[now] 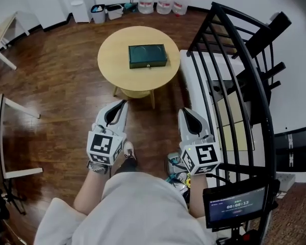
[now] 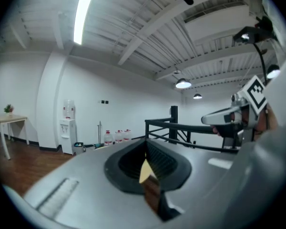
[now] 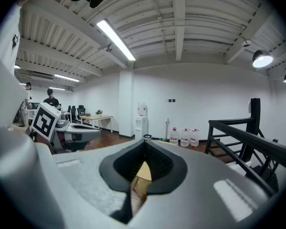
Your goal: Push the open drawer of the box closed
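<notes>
The box (image 1: 148, 55) lies on the round desk (image 1: 112, 55) at upper centre of the head view, long axis left to right, its knobbed front seemingly facing down-frame. Both claws are clenched and empty, well below it, the left claw (image 1: 121, 105) slightly nearer than the right claw (image 1: 184, 112).

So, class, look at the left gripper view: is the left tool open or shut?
Shut. The left tool shows its jaws meeting at the tips, with nothing held between them.
</notes>
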A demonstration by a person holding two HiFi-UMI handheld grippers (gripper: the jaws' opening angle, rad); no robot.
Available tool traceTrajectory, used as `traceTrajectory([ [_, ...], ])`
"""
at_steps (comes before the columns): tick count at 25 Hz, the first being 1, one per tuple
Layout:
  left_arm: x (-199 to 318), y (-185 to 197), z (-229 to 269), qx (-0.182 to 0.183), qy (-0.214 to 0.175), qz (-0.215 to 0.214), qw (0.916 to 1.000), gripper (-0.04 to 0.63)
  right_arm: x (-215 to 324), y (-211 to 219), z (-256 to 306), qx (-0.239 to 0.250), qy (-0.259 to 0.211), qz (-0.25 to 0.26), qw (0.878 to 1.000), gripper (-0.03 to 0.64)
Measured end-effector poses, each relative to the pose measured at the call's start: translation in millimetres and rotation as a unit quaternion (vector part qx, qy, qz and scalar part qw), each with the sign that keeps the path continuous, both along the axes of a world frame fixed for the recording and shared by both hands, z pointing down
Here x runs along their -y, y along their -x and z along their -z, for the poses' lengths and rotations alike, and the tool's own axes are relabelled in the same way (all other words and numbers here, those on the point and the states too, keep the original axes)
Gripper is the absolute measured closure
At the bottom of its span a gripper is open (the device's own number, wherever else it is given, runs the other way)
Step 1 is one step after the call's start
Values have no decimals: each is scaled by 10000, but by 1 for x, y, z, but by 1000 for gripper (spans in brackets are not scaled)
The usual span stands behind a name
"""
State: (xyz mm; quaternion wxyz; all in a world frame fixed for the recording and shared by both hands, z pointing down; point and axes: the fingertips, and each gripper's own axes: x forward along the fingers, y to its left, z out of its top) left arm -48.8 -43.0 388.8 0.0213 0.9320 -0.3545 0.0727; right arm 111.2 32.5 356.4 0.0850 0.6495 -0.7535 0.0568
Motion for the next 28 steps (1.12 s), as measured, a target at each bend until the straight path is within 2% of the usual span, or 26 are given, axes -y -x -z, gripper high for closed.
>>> traceTrajectory([
  [5,-71,-14,-1,-5,-3,163,9999,588,-68,-17,5,193,-179,49,9996,612],
  [8,-115,-23,4,59,-132,185,9997,588,-103,-26,5,278,-213,134,9993,612],
  [14,-175,-20,19,173,-260,313,9990,588,-142,-23,11,462,-285,366,9979,612],
  [19,-190,-8,27,181,-387,381,9984,588,-154,-11,14,481,-410,410,9972,612],
  [24,-199,7,27,-130,-188,310,9993,588,-168,7,3,466,-211,364,9980,612],
  [28,-205,25,25,40,-266,296,9992,588,-173,26,3,352,-135,353,9987,612],
])
